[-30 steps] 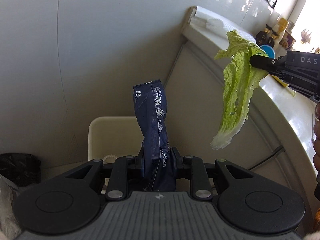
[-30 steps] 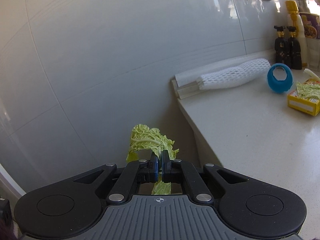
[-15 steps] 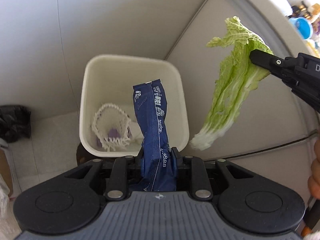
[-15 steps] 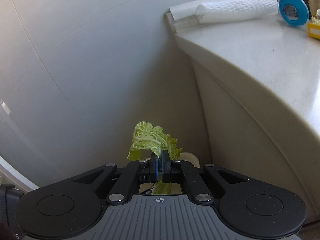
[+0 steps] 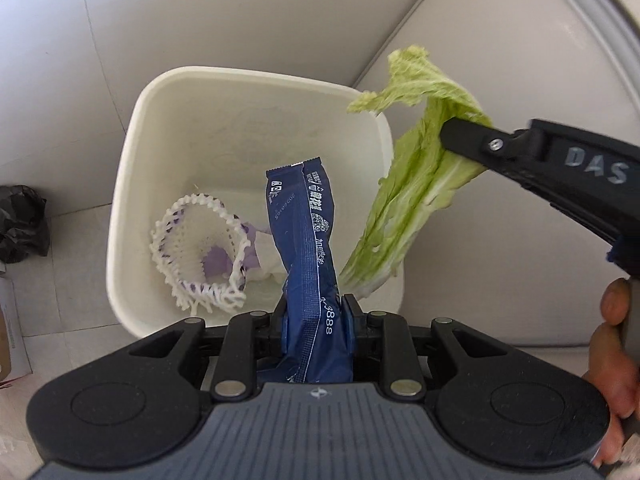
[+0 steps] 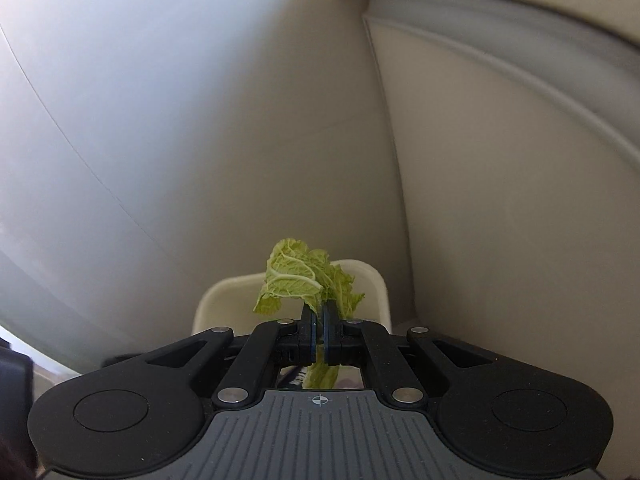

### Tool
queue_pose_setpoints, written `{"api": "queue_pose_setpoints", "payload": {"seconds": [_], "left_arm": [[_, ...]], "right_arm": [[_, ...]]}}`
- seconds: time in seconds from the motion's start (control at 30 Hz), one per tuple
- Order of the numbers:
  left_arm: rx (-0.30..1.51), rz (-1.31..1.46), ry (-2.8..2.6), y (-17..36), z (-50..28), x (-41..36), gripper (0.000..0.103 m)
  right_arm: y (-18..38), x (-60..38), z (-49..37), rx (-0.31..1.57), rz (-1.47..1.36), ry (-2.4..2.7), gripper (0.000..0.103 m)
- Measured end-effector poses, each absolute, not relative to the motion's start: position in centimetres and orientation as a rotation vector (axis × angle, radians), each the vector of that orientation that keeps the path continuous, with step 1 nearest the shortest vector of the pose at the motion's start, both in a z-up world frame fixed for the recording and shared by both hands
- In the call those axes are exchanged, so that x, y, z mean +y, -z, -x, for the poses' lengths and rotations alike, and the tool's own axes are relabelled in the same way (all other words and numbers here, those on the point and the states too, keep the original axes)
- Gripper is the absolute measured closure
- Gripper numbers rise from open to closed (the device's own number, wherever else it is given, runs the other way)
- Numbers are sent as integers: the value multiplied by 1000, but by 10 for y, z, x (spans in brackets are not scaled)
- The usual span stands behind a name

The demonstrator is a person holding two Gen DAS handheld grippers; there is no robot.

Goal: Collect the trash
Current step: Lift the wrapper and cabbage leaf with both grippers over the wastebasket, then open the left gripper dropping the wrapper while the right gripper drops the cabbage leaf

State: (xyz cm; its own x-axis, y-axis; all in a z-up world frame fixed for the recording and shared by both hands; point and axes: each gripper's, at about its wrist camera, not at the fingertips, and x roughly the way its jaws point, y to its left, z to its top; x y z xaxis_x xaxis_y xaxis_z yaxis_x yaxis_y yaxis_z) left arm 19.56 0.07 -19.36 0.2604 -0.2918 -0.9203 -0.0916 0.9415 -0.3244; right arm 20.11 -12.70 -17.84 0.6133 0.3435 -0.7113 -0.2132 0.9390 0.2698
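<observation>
My left gripper point(image 5: 314, 312) is shut on a dark blue snack wrapper point(image 5: 306, 236), which stands up over the open cream waste bin point(image 5: 132, 184). Inside the bin lie a white foam fruit net point(image 5: 200, 256) and some pale purple paper. My right gripper point(image 5: 448, 136) comes in from the right, shut on a green cabbage leaf point(image 5: 404, 204) that hangs over the bin's right rim. In the right wrist view the right gripper point(image 6: 319, 320) pinches the cabbage leaf point(image 6: 300, 276), with the bin's rim point(image 6: 224, 288) just beyond it.
The bin stands on a pale tiled floor in the corner between a tiled wall point(image 5: 160, 20) and a cream cabinet front point(image 5: 500, 240). A black bag point(image 5: 22, 222) lies on the floor at the left. A person's hand point(image 5: 612, 344) shows at the right edge.
Both grippers have come down from counter height towards the floor. The bin has grown larger and now sits under the wrapper, and the leaf has moved over its right rim. The counter top has left view.
</observation>
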Motion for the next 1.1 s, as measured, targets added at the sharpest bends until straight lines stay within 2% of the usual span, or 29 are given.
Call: {"api": "queue_pose_setpoints", "payload": {"seconds": [0.37,0.57,0.67,0.73,1.1], "left_arm": [[1322,292,75,223,-209,-7,78],[1315,255,57,225,-209,-6,74],[1305,265,60,230,-207,-4,66],[1296,260,63,233,-206,-3,59],[1275,235,86,227,-198,-2,42]], "right_arm": [[229,-117,-245,955,-124,-330,99],[239,-121,-255,990,-119,-327,92],[239,-122,-245,1009,-137,-329,91],[241,-124,-245,1025,-152,-323,82],[239,-131,-245,1022,-176,-324,63]]}}
